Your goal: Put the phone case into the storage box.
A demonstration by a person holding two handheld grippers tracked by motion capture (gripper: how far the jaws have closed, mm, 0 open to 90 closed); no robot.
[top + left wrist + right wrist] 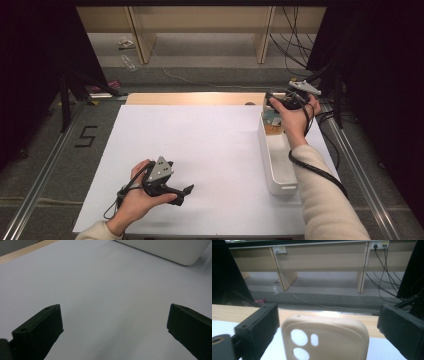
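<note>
Phone case [325, 338] between open right claw [327, 327]

"5" [87, 136] on the floor

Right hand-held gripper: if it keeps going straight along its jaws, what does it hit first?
Most likely the beige phone case, standing between the open jaws of the right hand-held gripper, with gaps on both sides. How far ahead it sits is hard to judge. Beyond it are the table edge and floor.
</note>
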